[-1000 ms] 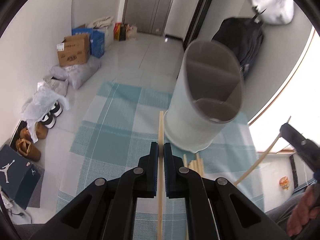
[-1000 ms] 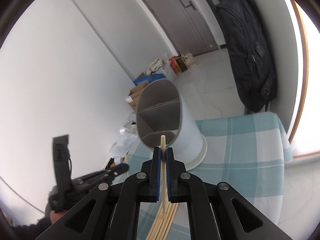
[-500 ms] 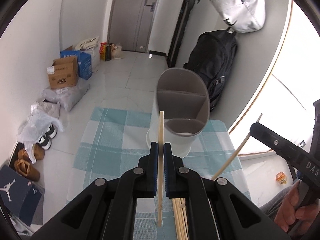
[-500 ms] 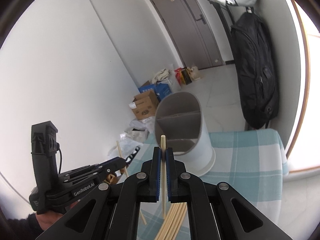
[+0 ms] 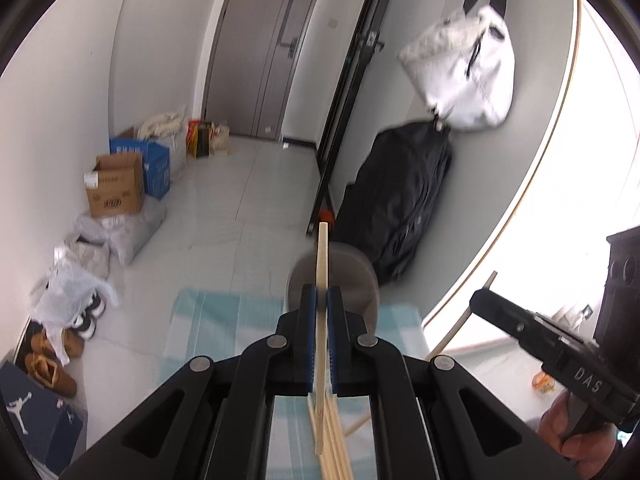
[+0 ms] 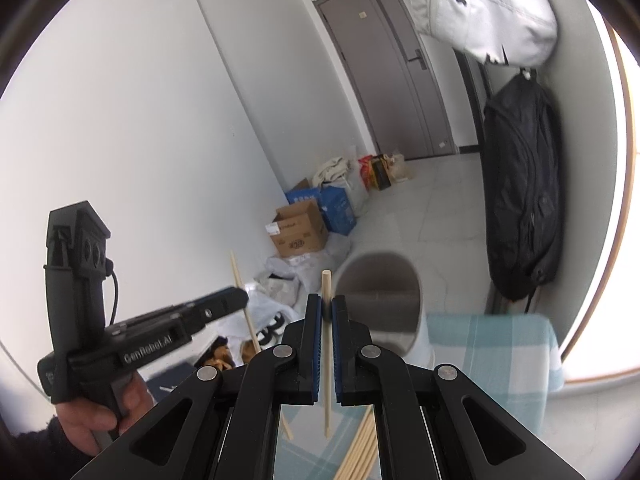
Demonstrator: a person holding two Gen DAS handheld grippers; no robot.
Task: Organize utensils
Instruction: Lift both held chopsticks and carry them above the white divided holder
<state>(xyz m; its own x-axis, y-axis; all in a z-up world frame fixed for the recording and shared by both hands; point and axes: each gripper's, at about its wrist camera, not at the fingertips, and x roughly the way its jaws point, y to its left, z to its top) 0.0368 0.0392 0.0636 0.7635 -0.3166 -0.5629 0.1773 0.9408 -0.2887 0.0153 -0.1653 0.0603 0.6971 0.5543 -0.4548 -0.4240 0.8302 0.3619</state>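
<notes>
The left claw [image 5: 322,308] is clamped on one pale wooden chopstick [image 5: 321,320], which stands nearly upright between its blue ribbed pads. The right claw [image 6: 326,312] grips a second chopstick [image 6: 326,344] the same way. Compared with a second ago, both claws have risen and pulled back: the holder [image 6: 380,300], which then filled the middle of each view with its dividers showing, now sits low and small just past the fingertips, its inside barely visible. That suggests the sticks were lifted clear for lining up over a compartment, and neither has gone in yet. The holder is a smooth grey oval tub standing on the blue-and-white checked cloth [image 6: 500,344] over the counter. More slim round chopsticks [image 5: 334,440] lie bundled on the cloth beneath the claws.
</notes>
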